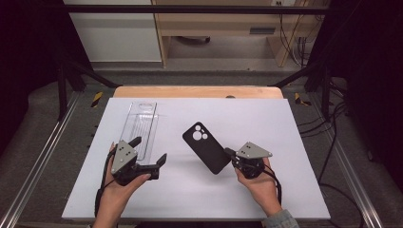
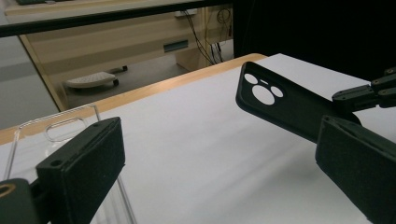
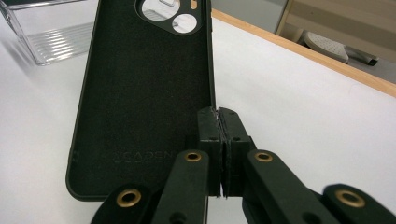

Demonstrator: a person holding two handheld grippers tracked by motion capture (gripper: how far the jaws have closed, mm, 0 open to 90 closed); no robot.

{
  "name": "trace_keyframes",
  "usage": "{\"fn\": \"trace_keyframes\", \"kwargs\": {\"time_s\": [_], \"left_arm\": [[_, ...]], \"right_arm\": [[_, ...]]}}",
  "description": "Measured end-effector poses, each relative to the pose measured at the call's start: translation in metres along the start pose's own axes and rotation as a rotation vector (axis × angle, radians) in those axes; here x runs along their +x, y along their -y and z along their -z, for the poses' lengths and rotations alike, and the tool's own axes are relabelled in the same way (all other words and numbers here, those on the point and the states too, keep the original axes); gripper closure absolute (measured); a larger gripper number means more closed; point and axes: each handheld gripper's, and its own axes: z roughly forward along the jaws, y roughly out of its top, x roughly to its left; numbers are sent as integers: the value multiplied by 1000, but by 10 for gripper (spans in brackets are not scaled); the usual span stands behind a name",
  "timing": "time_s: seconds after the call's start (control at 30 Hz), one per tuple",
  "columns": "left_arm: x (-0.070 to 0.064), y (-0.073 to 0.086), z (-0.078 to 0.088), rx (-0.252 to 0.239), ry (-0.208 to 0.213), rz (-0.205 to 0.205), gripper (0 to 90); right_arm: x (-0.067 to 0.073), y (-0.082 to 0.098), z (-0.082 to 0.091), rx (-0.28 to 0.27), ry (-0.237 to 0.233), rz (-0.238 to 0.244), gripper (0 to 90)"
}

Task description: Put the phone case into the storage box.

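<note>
A black phone case (image 1: 206, 147) with round camera cutouts is held tilted above the white table (image 1: 266, 118); its inner side faces the right gripper view (image 3: 144, 93). My right gripper (image 1: 229, 153) is shut on the case's side edge (image 3: 212, 100), its jaws pressed together (image 3: 218, 116). The case also hangs in the left gripper view (image 2: 280, 100). My left gripper (image 1: 149, 154) is open with nothing between its jaws, next to the near end of a clear plastic tray (image 1: 140, 124). The tray shows beside the left jaw (image 2: 60, 128).
The white sheet covers the table, with a wooden edge (image 1: 197, 91) at the far side. Metal frame rails (image 1: 43, 152) run along both sides. Beyond the table stand cabinets (image 1: 223, 23), and cables (image 1: 332, 142) trail on the floor at right.
</note>
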Motion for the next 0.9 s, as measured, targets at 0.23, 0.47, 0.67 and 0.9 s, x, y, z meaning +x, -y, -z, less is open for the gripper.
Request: {"fn": "trace_keyframes", "kwargs": {"time_s": [0.23,0.47,0.67,0.9], "left_arm": [[-6,-5,-7,8,16,-4,12],[-15,-10,-17,34,44,-35,12],[-20,-12,-22,40,45,-42,13],[-22,-14,-22,38,33,-34,12]], "right_arm": [[0,1,1,-4,-10,-1,894],[2,0,2,-12,-13,2,894],[5,-2,3,-29,-13,11,894],[6,-5,6,-52,-3,12,894]]}}
